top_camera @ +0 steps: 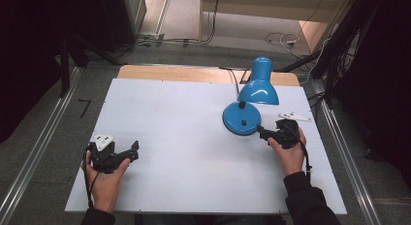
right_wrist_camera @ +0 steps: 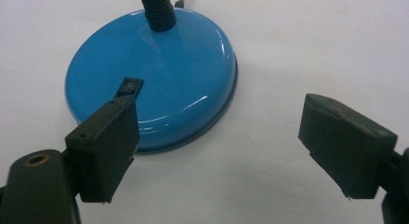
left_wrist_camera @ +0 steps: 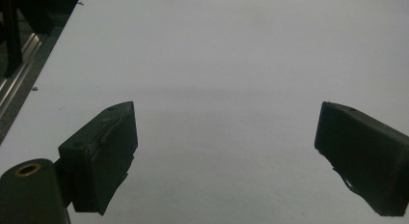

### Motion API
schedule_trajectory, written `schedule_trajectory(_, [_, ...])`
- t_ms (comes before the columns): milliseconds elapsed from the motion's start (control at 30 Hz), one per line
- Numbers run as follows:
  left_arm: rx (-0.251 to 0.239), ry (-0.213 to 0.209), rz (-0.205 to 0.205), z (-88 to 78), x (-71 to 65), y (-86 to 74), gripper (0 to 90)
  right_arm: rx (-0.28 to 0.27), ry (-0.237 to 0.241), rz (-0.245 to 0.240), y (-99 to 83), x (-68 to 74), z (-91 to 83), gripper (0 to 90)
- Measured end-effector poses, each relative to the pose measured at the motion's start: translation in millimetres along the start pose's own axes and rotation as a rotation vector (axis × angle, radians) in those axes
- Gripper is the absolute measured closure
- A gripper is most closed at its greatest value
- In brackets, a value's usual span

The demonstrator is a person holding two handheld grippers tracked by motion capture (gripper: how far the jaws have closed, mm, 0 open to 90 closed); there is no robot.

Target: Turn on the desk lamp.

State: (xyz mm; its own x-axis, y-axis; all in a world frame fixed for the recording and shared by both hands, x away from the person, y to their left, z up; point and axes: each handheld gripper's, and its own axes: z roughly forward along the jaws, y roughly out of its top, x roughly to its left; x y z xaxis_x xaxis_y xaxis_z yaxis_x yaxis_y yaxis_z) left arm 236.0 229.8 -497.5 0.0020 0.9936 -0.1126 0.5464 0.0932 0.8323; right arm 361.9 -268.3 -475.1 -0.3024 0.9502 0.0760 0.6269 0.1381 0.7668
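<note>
A blue desk lamp stands at the table's right rear, with its round base under a downward-tilted shade. In the right gripper view the glossy base carries a black rocker switch and a black flexible neck. My right gripper is open; its left jaw hangs over the base's near rim just below the switch, and its right jaw is over bare table. My left gripper is open at the front left, with nothing between its jaws.
The white table top has a wooden strip along its far edge. The lamp's black cord runs off the back. Metal rails flank the table, and cables lie on the floor behind.
</note>
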Motion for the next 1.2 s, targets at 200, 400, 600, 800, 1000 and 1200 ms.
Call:
schedule_trajectory(200, [0.000,-0.001,0.001,0.0,0.0,0.1,8.2,0.001,-0.001,-0.009,2.9,3.8,3.5,13.0])
schedule_trajectory(400, [-0.001,-0.001,0.001,-0.1,-0.1,0.2,8.2,-0.009,0.001,-0.011,6.1,7.7,7.0,14.7])
schedule_trajectory(600, [0.003,-0.003,0.002,0.0,0.9,0.1,8.2,-0.016,-0.001,-0.022,7.5,12.2,9.8,17.8])
schedule_trajectory(800, [0.002,-0.006,0.000,0.1,0.3,0.2,8.2,-0.041,0.014,-0.037,9.0,16.4,9.9,29.9])
schedule_trajectory(1000, [0.005,-0.003,0.001,-0.1,1.2,0.1,8.4,-0.052,0.044,-0.034,10.5,23.0,12.2,51.3])
schedule_trajectory(1200, [0.006,-0.001,-0.002,0.2,2.1,0.0,8.5,-0.047,0.076,-0.036,13.2,29.7,15.5,73.4])
